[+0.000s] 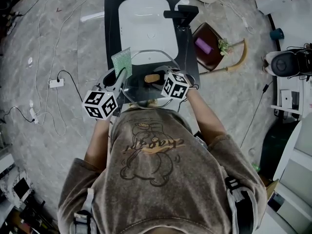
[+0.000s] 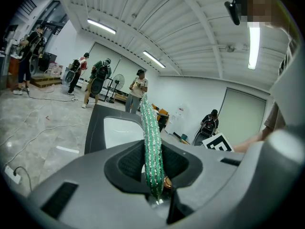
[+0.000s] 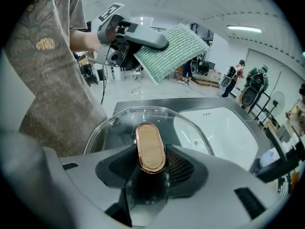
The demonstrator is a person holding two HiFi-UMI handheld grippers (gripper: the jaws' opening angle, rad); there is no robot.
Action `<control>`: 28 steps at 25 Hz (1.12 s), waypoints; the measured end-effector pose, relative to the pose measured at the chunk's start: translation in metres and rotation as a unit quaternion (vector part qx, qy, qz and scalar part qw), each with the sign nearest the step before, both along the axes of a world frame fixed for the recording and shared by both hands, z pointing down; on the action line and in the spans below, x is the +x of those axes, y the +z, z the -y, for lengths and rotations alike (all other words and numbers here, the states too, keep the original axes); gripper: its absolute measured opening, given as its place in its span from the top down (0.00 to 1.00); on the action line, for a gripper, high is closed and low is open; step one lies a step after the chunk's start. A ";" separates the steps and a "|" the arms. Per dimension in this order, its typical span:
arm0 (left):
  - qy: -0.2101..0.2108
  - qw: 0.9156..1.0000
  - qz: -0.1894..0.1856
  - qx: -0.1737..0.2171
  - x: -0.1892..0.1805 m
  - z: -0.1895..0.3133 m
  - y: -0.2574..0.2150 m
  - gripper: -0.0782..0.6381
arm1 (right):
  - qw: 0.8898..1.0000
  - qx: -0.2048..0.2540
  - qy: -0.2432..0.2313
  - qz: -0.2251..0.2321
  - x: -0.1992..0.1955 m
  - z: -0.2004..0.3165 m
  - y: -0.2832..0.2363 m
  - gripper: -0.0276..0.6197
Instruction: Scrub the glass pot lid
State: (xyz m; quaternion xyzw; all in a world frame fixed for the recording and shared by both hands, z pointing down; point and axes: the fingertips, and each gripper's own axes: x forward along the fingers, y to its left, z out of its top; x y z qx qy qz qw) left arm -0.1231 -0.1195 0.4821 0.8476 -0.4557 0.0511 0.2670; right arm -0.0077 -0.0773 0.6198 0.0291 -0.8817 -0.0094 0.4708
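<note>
The glass pot lid (image 1: 139, 92) hangs level in front of my chest, over the near edge of the dark counter (image 1: 111, 13). My right gripper (image 1: 160, 78) is shut on its oval wood-topped knob (image 3: 150, 147), and the glass rim (image 3: 119, 120) spreads out past the jaws. A green scrubbing cloth (image 1: 122, 60) stands upright in my left gripper (image 1: 120, 76), which is shut on its lower edge. In the left gripper view the cloth (image 2: 152, 147) shows edge-on between the jaws. The cloth (image 3: 174, 49) is held up and to the left of the lid, apart from the glass.
A white sink basin (image 1: 146, 23) sits in the counter just beyond the lid, with a black faucet (image 1: 181, 14) at its right. A brown dish (image 1: 208, 47) with a purple item lies further right. Cables and a power strip (image 1: 56, 83) trail on the floor at left. Several people stand far off.
</note>
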 end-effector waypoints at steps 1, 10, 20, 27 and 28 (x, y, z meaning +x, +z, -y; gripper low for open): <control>0.012 1.000 0.001 -0.006 0.001 -0.003 0.002 0.78 | 1.000 -0.001 0.001 0.000 -0.001 -0.001 0.000 0.65; 0.191 0.975 0.007 -0.117 0.030 0.005 0.056 0.78 | 1.000 0.006 0.002 0.000 0.000 0.001 0.001 0.65; 0.264 0.944 -0.018 -0.196 0.101 0.050 0.105 0.78 | 1.000 0.013 0.014 -0.006 -0.002 0.001 0.002 0.64; 0.269 0.938 -0.022 -0.219 0.127 0.056 0.113 0.78 | 1.000 0.015 0.016 -0.009 -0.002 0.000 0.000 0.64; 0.266 0.938 -0.018 -0.221 0.127 0.057 0.116 0.78 | 1.000 0.015 0.016 -0.009 -0.001 0.000 0.000 0.64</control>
